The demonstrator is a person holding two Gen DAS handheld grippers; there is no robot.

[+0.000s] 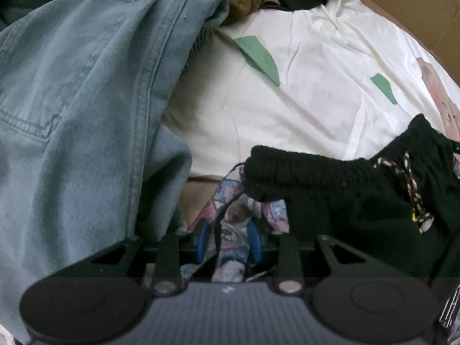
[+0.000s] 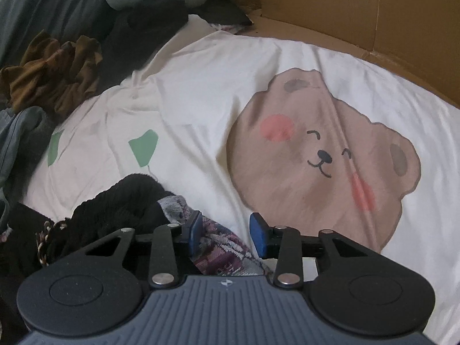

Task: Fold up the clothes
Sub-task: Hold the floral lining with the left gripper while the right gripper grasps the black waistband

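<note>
A patterned pink, blue and white garment (image 1: 233, 221) bunches between the blue pads of my left gripper (image 1: 228, 240), which is shut on it. A black knit garment (image 1: 345, 189) with a braided drawstring lies over its right side. In the right wrist view the same patterned garment (image 2: 224, 253) lies under my right gripper (image 2: 227, 233) and against the left pad. The right pad stands clear of the cloth, so this gripper is open. The black garment (image 2: 123, 201) sits just to its left.
Everything rests on a white sheet with a bear print (image 2: 316, 158) and green patches. A light denim garment (image 1: 72, 100) fills the left. A brown garment (image 2: 54, 77) and dark grey clothes (image 2: 57, 5) are heaped at the back. A cardboard wall (image 2: 345, 8) stands at the back right.
</note>
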